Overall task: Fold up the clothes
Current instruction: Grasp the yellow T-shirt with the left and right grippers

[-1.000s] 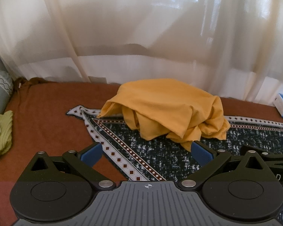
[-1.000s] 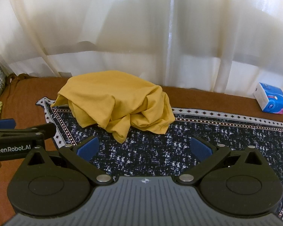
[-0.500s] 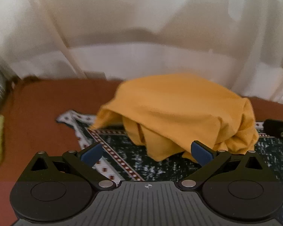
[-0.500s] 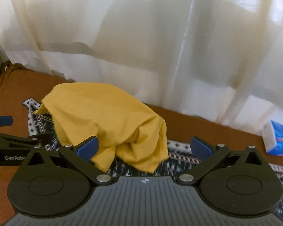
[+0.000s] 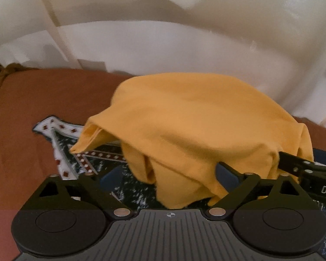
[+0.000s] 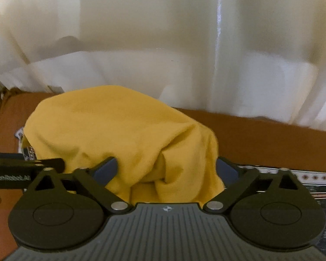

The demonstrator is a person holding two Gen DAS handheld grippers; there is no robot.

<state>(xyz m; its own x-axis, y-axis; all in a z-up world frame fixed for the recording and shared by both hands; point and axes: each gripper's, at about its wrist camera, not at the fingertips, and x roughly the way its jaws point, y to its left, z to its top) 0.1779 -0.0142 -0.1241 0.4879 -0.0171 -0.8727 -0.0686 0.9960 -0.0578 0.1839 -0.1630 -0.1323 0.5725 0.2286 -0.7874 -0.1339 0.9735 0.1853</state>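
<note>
A crumpled mustard-yellow garment (image 5: 195, 126) lies heaped on a dark patterned cloth (image 5: 128, 191), which covers a rust-brown bed. It also shows in the right wrist view (image 6: 119, 130). My left gripper (image 5: 169, 176) is open, its jaws wide apart, with the heap's near folds between the blue pads. My right gripper (image 6: 166, 169) is open too, its jaws straddling the heap's right end. Each gripper's fingers show at the edge of the other's view. Neither grips the fabric.
A sheer white curtain (image 5: 163, 32) hangs close behind the bed. The rust-brown bedspread (image 5: 32, 108) spreads to the left and behind the heap. The patterned cloth's white diamond border (image 6: 310, 177) runs to the right.
Both grippers have moved forward and down to the yellow heap, which now fills the space between their open jaws. The blue pack and green cloth have left view.
</note>
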